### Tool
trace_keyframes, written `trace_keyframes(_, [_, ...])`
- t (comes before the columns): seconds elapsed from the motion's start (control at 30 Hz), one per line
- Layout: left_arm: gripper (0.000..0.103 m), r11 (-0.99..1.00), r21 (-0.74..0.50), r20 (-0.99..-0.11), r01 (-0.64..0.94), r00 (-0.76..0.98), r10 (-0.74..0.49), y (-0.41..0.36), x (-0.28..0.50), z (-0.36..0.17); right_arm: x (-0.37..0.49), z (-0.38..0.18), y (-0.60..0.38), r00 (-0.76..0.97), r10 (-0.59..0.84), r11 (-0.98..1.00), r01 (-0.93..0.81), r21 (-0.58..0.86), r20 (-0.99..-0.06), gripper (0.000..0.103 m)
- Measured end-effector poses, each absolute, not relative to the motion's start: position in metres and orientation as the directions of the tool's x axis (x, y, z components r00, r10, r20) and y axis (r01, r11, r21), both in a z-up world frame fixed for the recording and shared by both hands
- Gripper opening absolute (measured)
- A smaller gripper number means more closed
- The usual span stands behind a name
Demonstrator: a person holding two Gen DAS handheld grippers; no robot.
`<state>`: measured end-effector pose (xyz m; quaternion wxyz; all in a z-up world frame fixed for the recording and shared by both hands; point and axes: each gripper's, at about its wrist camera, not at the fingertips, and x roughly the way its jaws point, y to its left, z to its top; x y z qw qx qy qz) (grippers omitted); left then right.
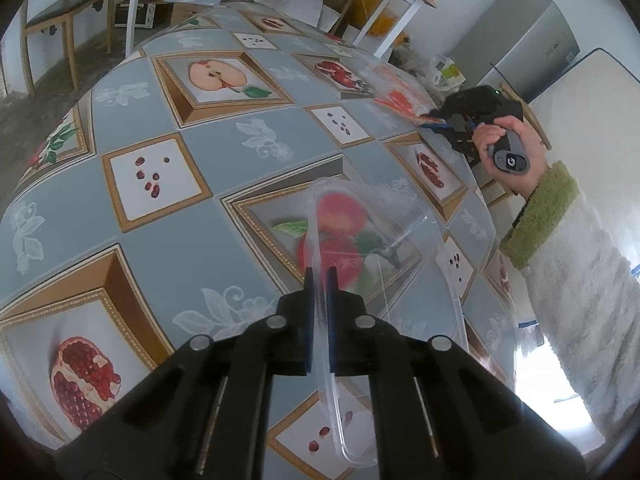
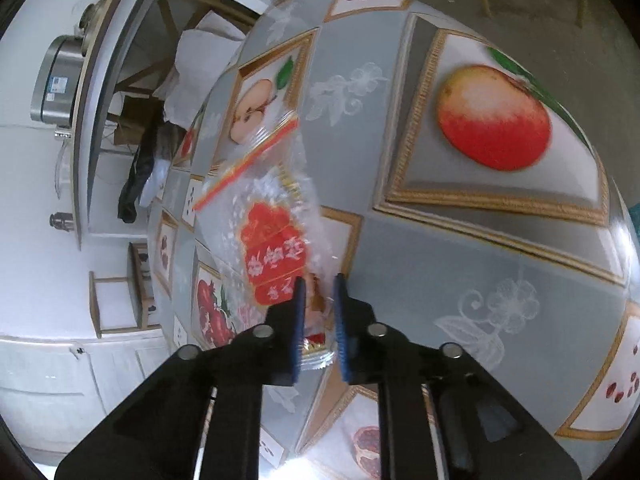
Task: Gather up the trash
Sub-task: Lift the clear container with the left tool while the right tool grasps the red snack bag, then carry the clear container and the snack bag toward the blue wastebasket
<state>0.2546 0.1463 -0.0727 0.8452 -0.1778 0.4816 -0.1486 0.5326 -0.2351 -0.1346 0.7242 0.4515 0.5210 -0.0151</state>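
A clear plastic lid [image 1: 400, 232] stands tilted on edge over the fruit-patterned tablecloth [image 1: 160, 120]. My left gripper [image 1: 320, 280] is shut on its near rim. At the table's far right edge a hand [image 1: 516, 176] holds my right gripper [image 1: 432, 119], which touches a crinkled clear bag [image 1: 400, 98] with red print. In the right wrist view that bag [image 2: 272, 240], with a red label and an orange strip, lies on the tablecloth [image 2: 440, 260]. My right gripper [image 2: 319, 300] is shut on its near corner.
A wooden bench [image 1: 68, 12] stands on the floor at the far left. White shelf legs [image 1: 400, 8], a grey cabinet [image 1: 528, 40] and a white board [image 1: 592, 100] lie beyond the table. The person's fleecy sleeve [image 1: 568, 264] fills the right side. A steel pot [image 2: 56, 84] sits on a counter.
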Motion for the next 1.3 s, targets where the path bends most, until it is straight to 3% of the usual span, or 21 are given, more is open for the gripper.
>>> trace_keyframes(0.23, [0.003, 0.889, -0.455, -0.754, 0.045, 0.512, -0.412, 0.154, 0.245, -0.071, 0.483, -0.121, -0.248, 0.451, 0.498, 0.598, 0.44, 0.67, -0.74, 0.008])
trace_keyframes(0.63, [0.002, 0.879, -0.476, -0.733, 0.037, 0.536, -0.419, 0.153, 0.22, -0.068, 0.321, -0.094, -0.27, 0.456, 0.612, 0.554, 0.334, 0.762, -0.646, 0.008])
trace_keyframes(0.97, [0.002, 0.898, -0.432, -0.717, 0.08, 0.574, -0.396, 0.139, 0.2, -0.053, 0.218, -0.11, -0.282, 0.507, 0.674, 0.44, 0.308, 0.843, -0.537, 0.007])
trace_keyframes(1.3, [0.002, 0.923, -0.37, -0.686, 0.103, 0.64, -0.346, 0.123, 0.171, -0.039, 0.171, -0.128, -0.277, 0.51, 0.716, 0.395, 0.268, 0.879, -0.477, 0.007])
